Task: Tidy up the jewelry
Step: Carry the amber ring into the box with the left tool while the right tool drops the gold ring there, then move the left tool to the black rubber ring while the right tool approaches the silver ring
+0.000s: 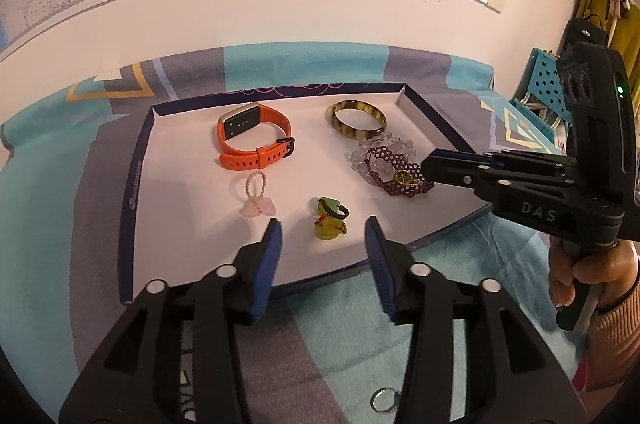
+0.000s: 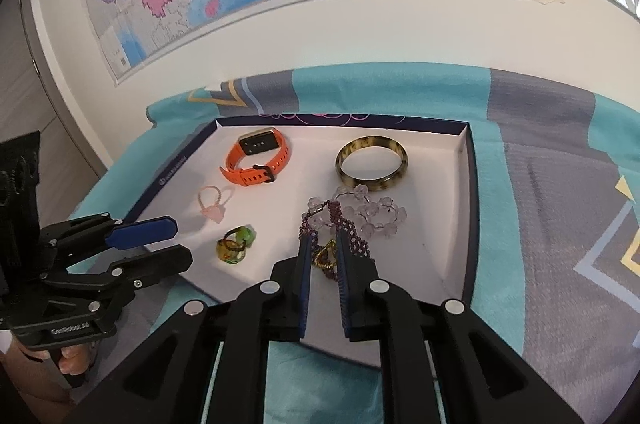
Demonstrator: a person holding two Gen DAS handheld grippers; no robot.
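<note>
Blue-padded left gripper [image 1: 323, 230] stands partly open and empty above the yellow-green glass rings [image 1: 330, 218] in the white-lined shallow tray [image 2: 440, 256]. Right gripper [image 2: 322, 248] is clenched narrowly on the purple beaded bracelet [image 2: 340, 224], beside clear crystal beads [image 2: 376, 212].

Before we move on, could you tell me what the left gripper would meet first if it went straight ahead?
Probably the yellow and green rings lying on the tray; the open left gripper frames them, though depth is uncertain.
</note>
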